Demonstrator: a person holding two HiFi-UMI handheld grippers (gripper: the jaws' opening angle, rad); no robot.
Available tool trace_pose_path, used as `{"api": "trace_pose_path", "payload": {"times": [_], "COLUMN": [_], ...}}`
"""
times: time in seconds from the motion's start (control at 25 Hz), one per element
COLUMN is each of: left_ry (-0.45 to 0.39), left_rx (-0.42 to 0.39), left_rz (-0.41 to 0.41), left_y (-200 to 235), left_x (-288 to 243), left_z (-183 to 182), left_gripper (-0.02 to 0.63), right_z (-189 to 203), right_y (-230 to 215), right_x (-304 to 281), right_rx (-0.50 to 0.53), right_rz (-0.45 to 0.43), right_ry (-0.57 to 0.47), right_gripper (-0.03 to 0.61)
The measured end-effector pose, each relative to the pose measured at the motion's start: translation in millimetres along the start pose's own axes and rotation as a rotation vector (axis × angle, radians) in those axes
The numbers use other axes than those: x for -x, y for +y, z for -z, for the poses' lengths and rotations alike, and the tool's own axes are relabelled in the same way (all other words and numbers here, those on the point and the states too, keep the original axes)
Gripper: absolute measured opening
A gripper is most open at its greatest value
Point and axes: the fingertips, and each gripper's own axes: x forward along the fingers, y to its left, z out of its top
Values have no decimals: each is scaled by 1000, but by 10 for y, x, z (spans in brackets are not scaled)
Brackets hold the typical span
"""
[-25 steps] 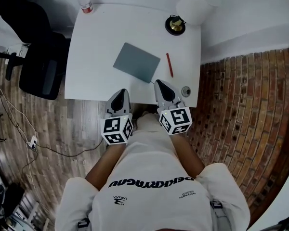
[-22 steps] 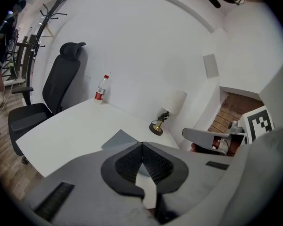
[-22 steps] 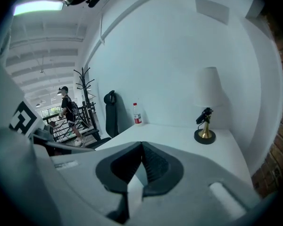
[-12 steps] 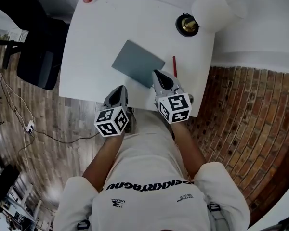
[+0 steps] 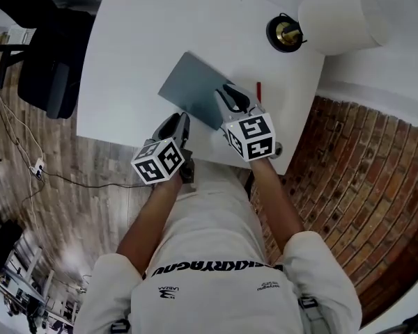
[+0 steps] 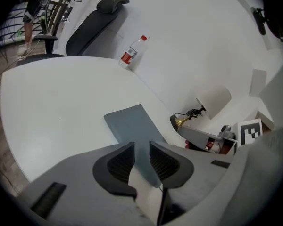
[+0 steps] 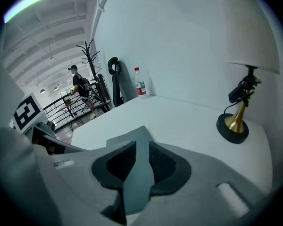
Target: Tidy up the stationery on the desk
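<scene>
A grey notebook [image 5: 194, 88] lies flat on the white desk [image 5: 139, 47]. A red pen [image 5: 258, 91] lies just to its right. My right gripper [image 5: 230, 97] hovers over the notebook's near right corner, jaws a little apart, and the notebook [image 7: 132, 138] shows through the gap with nothing gripped. My left gripper [image 5: 178, 125] is at the desk's front edge just short of the notebook [image 6: 132, 126], also open and empty. In their own views the left gripper [image 6: 141, 149] and the right gripper [image 7: 142, 147] both point at the notebook.
A lamp with a brass base [image 5: 287, 33] and white shade [image 5: 341, 21] stands at the back right. A water bottle [image 6: 132, 53] stands at the far left corner. A black office chair [image 5: 49, 61] is left of the desk. A brick floor lies to the right.
Both grippers have moved forward over the desk. The right one went from the desk's front edge to above the notebook's near corner. The head camera has shifted too.
</scene>
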Motion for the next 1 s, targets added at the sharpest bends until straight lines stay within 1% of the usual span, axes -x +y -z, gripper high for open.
{"api": "trace_pose_path", "payload": {"times": [0.2,0.36,0.44,0.48,0.6,0.68,0.76,0.84,1.0], "left_ry": [27,41,44,45,45,43,37,32,30], "left_rx": [92,160,191,198,186,197,219,235,260], "left_rz": [-14,-24,-9,-3,-16,-23,-28,-26,-10], "left_y": [110,179,154,137,134,147,159,148,123], "left_x": [-166,-274,-327,-347,-374,-391,-409,-428,-458], "left_z": [89,166,190,196,202,214,214,212,225], "left_gripper": [130,140,143,143,143,143,143,143,143], "right_z": [71,176,221,234,278,315,345,362,414], "right_y": [-134,-209,-239,-253,-265,-255,-258,-273,-271], "right_x": [-261,-465,-550,-585,-668,-713,-759,-797,-841], "right_rx": [56,130,168,187,227,230,227,219,197], "right_rz": [-19,-49,-70,-80,-125,-169,-203,-224,-266], "right_ry": [82,157,198,215,264,299,327,342,364], "right_gripper": [114,132,140,140,140,143,160,180,183]}}
